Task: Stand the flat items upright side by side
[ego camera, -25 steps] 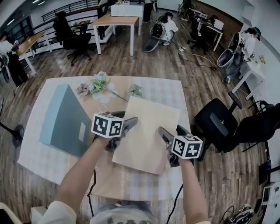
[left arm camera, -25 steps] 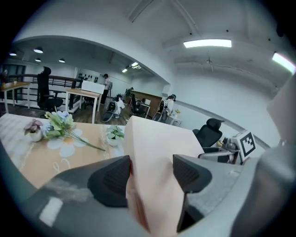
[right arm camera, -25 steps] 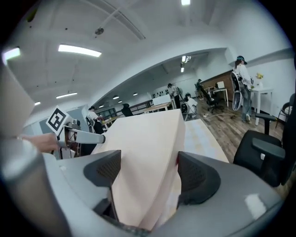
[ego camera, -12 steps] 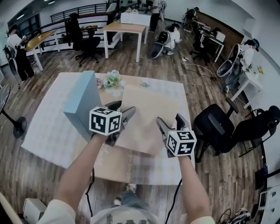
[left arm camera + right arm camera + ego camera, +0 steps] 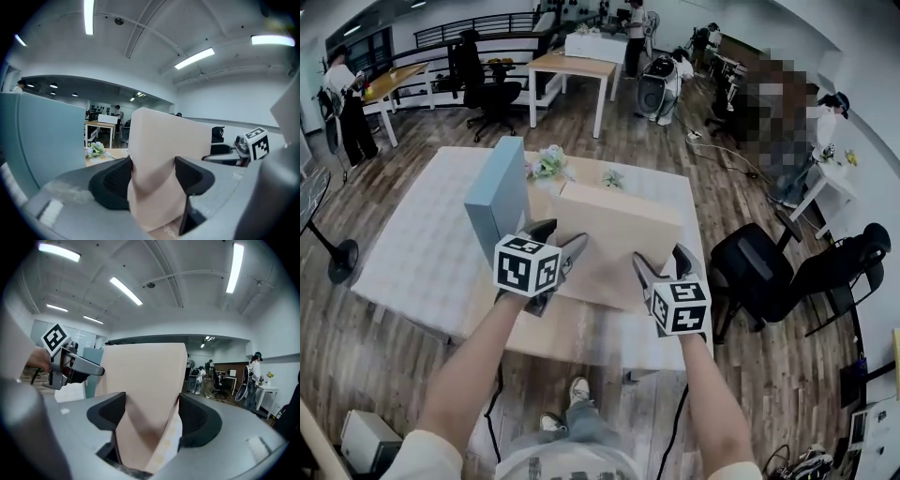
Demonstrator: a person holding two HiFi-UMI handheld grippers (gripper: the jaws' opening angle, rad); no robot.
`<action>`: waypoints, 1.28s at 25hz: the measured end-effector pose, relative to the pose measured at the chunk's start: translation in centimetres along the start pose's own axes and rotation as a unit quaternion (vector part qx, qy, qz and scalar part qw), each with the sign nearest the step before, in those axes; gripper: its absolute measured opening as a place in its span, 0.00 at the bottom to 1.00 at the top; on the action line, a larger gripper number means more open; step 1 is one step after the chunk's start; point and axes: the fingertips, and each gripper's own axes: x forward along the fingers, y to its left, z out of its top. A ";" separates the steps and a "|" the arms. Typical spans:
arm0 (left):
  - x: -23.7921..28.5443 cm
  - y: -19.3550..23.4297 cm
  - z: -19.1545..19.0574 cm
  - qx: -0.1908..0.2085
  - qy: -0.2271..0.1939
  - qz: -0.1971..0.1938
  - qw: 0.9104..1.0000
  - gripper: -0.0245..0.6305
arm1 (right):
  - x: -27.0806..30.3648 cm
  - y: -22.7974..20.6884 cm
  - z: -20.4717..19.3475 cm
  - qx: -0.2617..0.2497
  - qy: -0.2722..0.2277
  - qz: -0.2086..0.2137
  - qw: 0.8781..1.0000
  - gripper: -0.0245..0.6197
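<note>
A large flat beige box [image 5: 614,239] is held up on edge over the table, near upright, to the right of a blue-grey box [image 5: 499,197] that stands upright. My left gripper [image 5: 561,236] is shut on the beige box's near left edge; in the left gripper view its pads pinch the beige box [image 5: 164,154]. My right gripper [image 5: 659,260] grips the near right edge. Its jaws have just been closing, with the beige box [image 5: 145,380] between them. The box's lower edge is hidden behind the grippers.
The table [image 5: 412,253] has a pale checked cloth. Artificial flowers [image 5: 548,166] and a small green sprig [image 5: 612,177] lie at its far side. A black office chair [image 5: 759,272] stands close to the table's right edge. Desks, chairs and people fill the room behind.
The beige box has swung from lying tilted on the table to near upright. Both grippers have risen with it and moved toward the blue-grey box.
</note>
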 end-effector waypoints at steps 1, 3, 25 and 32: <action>-0.5 -0.2 -0.2 0.001 0.001 0.001 1.000 0.50 | -0.4 0.2 -0.1 -0.002 0.001 0.001 1.000 0.57; -1.5 -0.7 -0.7 0.002 0.004 0.003 1.000 0.50 | -1.2 0.7 -0.1 -0.009 0.004 0.001 1.000 0.57; -4.4 -4.4 -3.3 -0.016 0.012 0.154 0.988 0.50 | -4.5 1.5 -1.8 -0.040 -0.018 0.190 0.981 0.55; -4.4 -6.2 -4.0 -0.014 0.018 0.181 0.983 0.50 | -3.8 0.2 -1.2 -0.029 -0.039 0.237 0.970 0.58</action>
